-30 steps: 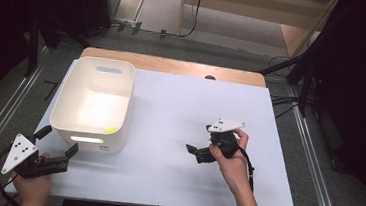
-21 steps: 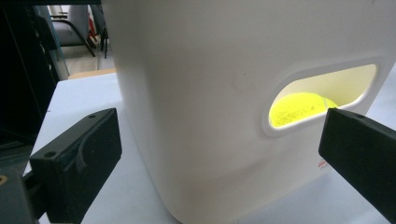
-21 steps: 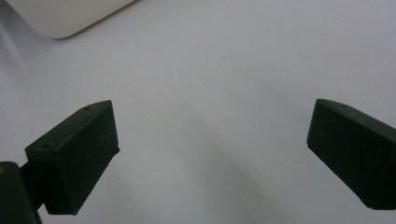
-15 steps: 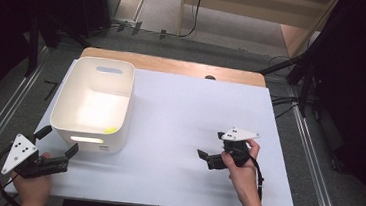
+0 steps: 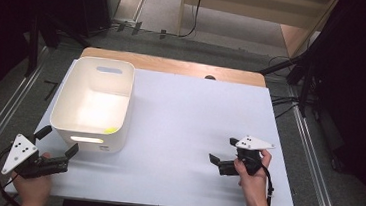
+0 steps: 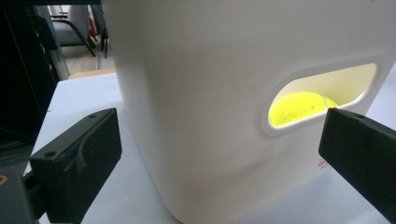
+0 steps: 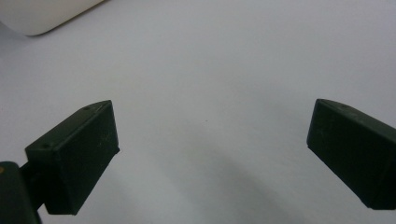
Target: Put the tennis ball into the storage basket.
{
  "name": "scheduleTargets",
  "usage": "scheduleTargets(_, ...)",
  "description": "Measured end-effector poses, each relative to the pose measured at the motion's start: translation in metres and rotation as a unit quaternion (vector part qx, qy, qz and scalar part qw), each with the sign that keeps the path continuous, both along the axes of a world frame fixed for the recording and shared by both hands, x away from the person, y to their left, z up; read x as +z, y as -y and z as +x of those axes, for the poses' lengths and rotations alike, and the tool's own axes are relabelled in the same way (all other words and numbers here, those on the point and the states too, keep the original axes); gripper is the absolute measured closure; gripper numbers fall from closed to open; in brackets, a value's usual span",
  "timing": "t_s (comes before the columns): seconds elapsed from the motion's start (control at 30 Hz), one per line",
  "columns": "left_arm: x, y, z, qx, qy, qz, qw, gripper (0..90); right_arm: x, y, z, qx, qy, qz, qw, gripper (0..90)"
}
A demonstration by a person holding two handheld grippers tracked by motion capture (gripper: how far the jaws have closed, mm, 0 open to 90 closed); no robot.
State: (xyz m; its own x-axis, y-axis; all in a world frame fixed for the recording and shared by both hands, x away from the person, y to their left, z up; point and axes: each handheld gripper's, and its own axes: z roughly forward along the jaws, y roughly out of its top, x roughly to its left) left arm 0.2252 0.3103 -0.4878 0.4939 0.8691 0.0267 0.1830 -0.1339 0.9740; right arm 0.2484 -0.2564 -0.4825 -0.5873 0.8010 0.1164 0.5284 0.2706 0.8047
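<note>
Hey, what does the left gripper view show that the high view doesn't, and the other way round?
Left gripper view alone: the yellow ball seen clearly through the bin's handle slot, and a small red mark low on that wall.

High view alone: the whole white table, the right gripper held open over bare table with nothing between its jaws, both hands, and the bin's open top, where the ball is just a yellow patch in the near corner.

Both: the white bin, and the left gripper open beside its near wall, not touching it.
</note>
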Motion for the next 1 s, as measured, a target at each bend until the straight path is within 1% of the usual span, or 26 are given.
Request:
scheduleTargets(0.1, 0.0, -0.001, 0.0, 0.001, 0.0, -0.002, 1.0, 0.0, 0.0, 0.008, -0.004, -0.006, 0.003, 0.003, 1.0, 1.3)
scheduleTargets(0.17, 0.0, 0.0, 0.0, 0.0, 0.001, 0.0, 1.0, 0.0, 0.0, 0.013, -0.007, -0.01, 0.005, 0.002, 0.9999, 1.2)
scheduleTargets(0.27, 0.0, 0.001, 0.0, 0.002, 0.001, 0.005, 1.0, 0.0, -0.001, 0.021, -0.011, -0.016, 0.013, 0.003, 0.9998, 1.2)
scheduleTargets(0.3, 0.0, 0.001, 0.0, 0.002, 0.002, 0.004, 1.0, 0.0, 0.0, 0.024, -0.014, -0.02, 0.011, 0.005, 0.9997, 1.3)
scheduleTargets(0.4, 0.0, 0.001, -0.001, 0.0, 0.003, 0.003, 1.0, 0.0, -0.001, 0.033, -0.018, -0.027, 0.015, 0.007, 0.9995, 1.3)
scheduleTargets(0.47, 0.0, 0.0, -0.001, -0.001, 0.004, 0.006, 1.0, 0.0, -0.003, 0.04, -0.021, -0.034, 0.015, 0.006, 0.9993, 1.3)
scheduleTargets(0.5, 0.0, 0.001, -0.001, -0.001, 0.004, 0.007, 1.0, 0.0, -0.003, 0.043, -0.023, -0.038, 0.012, 0.011, 0.9992, 1.3)
scheduleTargets(0.57, 0.0, 0.001, -0.001, -0.001, 0.005, 0.007, 1.0, 0.0, -0.004, 0.05, -0.026, -0.041, 0.015, 0.009, 0.999, 1.2)
scheduleTargets(0.73, 0.0, -0.001, 0.0, 0.001, 0.003, -0.003, 1.0, 0.0, -0.006, 0.064, -0.031, -0.053, 0.021, 0.02, 0.9982, 1.3)
scheduleTargets(0.83, 0.0, -0.001, 0.0, 0.001, 0.003, -0.002, 1.0, 0.0, -0.007, 0.071, -0.034, -0.059, 0.02, 0.027, 0.9977, 1.3)
scheduleTargets(0.97, 0.0, -0.001, 0.0, 0.0, 0.003, -0.001, 1.0, 0.0, -0.008, 0.082, -0.037, -0.068, 0.028, 0.042, 0.9964, 1.3)
scheduleTargets(1.0, 0.0, -0.001, 0.0, 0.001, 0.003, -0.001, 1.0, 0.0, -0.01, 0.085, -0.038, -0.073, 0.031, 0.042, 0.996, 1.3)
